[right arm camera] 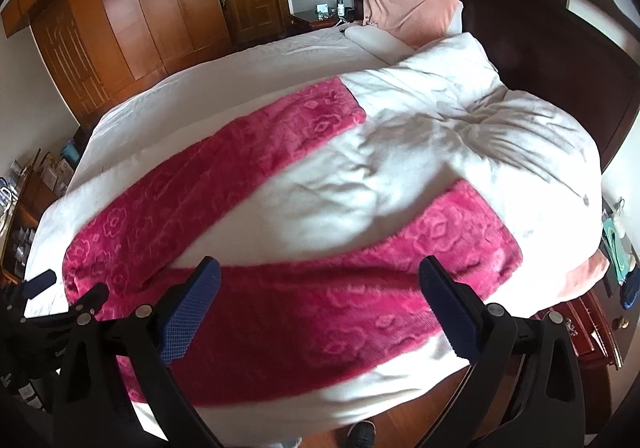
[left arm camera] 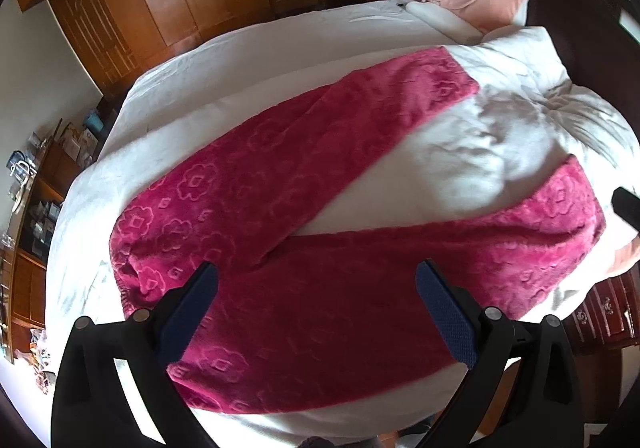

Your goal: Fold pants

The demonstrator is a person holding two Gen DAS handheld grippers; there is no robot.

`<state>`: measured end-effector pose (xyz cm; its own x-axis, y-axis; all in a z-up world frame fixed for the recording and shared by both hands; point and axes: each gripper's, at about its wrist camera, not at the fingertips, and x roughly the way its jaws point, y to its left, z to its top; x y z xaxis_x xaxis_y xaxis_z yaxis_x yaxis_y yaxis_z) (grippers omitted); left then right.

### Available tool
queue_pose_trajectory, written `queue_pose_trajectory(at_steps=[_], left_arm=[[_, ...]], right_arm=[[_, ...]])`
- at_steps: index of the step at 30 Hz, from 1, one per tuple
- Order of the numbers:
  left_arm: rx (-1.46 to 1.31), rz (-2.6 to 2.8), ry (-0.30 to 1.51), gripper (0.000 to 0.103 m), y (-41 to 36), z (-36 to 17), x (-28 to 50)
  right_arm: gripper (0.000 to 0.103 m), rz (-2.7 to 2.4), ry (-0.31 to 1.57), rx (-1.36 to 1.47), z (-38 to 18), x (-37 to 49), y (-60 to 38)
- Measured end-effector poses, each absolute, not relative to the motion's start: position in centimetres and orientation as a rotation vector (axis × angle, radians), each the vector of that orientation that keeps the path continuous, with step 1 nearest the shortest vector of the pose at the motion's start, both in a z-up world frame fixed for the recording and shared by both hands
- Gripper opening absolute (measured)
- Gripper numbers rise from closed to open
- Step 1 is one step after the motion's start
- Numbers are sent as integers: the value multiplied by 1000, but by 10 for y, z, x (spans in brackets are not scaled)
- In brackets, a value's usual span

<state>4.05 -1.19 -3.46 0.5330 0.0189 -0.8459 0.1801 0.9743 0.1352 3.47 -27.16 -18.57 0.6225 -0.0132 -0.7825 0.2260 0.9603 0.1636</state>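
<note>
Both my grippers, left point(left arm camera: 316, 288) and right point(right arm camera: 319, 282), wide open, empty; plush pants point(left arm camera: 320, 268) may slip or bunch if pinched shallow

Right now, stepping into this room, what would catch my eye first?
The bright magenta fleece pants, spread flat with legs splayed in a V across the white bed. Next, the open left hand-held gripper and right hand-held gripper above them, then the pink pillow against the dark headboard.

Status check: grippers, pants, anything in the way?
Left gripper open, right gripper open, both empty. Pants flat on bed, legs spread apart, unfolded. Nothing in the way.
</note>
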Motion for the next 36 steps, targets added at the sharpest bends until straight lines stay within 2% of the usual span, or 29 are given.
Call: queue_pose_trajectory(at_steps=[16,26,36], left_arm=[[101,53,1082,98,85,-58,120],[46,141,1126,98,85,-67,144],[-26,178,1235,98,52,-107,173]], right_arm=[[100,-139,914,253,-185,130,-255],[100,-124,966,267,-218,202,-298],[100,-87,1060,314,-289,289,-372]])
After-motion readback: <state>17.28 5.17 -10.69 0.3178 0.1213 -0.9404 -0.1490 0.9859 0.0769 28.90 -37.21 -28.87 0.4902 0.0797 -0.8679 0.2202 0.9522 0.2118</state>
